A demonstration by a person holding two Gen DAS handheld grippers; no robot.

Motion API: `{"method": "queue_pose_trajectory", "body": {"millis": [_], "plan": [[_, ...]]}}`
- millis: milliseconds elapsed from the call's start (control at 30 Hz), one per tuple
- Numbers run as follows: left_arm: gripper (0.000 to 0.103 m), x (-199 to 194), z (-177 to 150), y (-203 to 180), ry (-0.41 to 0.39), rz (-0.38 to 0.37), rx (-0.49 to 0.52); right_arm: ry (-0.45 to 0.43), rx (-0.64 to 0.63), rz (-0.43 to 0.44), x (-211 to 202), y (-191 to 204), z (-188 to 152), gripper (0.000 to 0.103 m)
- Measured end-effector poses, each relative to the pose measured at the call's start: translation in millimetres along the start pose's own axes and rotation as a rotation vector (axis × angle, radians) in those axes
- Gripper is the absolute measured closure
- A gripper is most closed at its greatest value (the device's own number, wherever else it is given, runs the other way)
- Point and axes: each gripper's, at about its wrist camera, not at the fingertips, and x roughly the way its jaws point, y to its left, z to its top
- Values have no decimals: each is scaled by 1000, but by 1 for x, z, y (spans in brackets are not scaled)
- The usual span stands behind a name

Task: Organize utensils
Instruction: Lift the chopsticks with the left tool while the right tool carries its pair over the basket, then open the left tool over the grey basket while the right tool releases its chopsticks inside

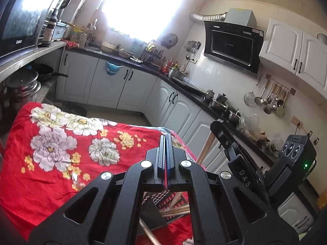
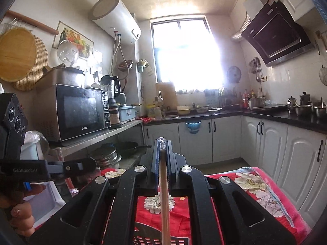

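Though shut, right claw (image 2: 162,143) around chopstick (image 2: 164,183) (wooden)

chopsticks (image 1: 175,210): mostly hidden behind left tongs | black basket (image 2: 141,238): cut off by bottom edge

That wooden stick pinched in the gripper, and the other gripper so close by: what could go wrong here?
The right hand-held gripper holds the wooden stick only in a narrow pinch, so the long end could swing or slip out. It hangs above the black slotted tray and could miss it. The left hand-held gripper is shut and close; the two could knock together above the red flowered cloth.
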Motion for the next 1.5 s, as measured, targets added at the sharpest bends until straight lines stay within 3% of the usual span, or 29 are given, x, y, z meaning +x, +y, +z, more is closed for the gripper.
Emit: {"method": "queue_pose_trajectory", "body": {"millis": [633, 933, 1100, 1267, 1433, 1500], "plan": [[103, -10, -40, 12, 6, 61, 42, 83, 26, 9, -23, -6, -45, 94], [103, -15, -50, 18, 13, 75, 28, 134, 31, 10, -56, -11, -54, 83], [103, -18, -57, 24, 20, 82, 6, 166, 51, 2, -71, -14, -60, 67], [103, -25, -63, 25, 22, 90, -2, 190, 55, -4, -83, -15, -64, 61], [81, -33, -70, 25, 21, 117, -3, 189, 45, -5, -93, -12, -65, 53], [77, -37, -72, 24, 20, 126, -2, 190, 41, -7, -97, -11, -65, 49]]}}
